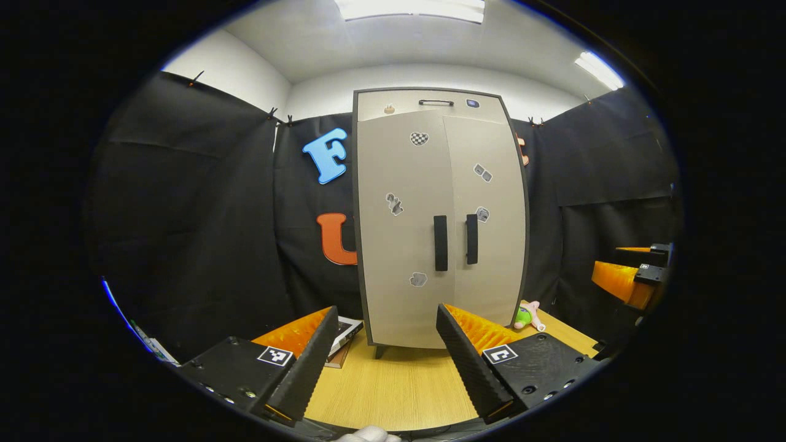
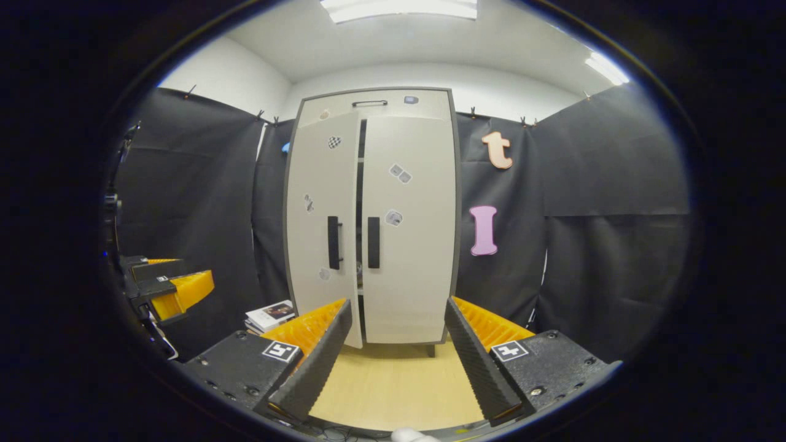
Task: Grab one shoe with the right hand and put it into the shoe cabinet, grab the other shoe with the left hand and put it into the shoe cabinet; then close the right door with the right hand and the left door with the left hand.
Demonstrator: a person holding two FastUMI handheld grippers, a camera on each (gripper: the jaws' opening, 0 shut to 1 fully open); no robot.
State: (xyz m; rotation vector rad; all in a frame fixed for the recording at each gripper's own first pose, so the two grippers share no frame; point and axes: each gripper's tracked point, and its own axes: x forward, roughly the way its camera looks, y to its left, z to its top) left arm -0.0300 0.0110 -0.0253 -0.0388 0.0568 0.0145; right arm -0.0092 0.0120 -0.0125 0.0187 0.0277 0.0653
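The shoe cabinet (image 2: 371, 215) stands on the wooden table (image 2: 393, 387), well in front of both grippers. Its right door (image 2: 408, 221) is shut. Its left door (image 2: 322, 215) stands a little open, with a dark gap beside it. What is inside cannot be seen. Small stickers (image 1: 419, 139) dot the doors, too small to read. The left gripper (image 1: 384, 359) and the right gripper (image 2: 393, 362) both have fingers spread, holding nothing. Books (image 2: 270, 315) lie by the cabinet.
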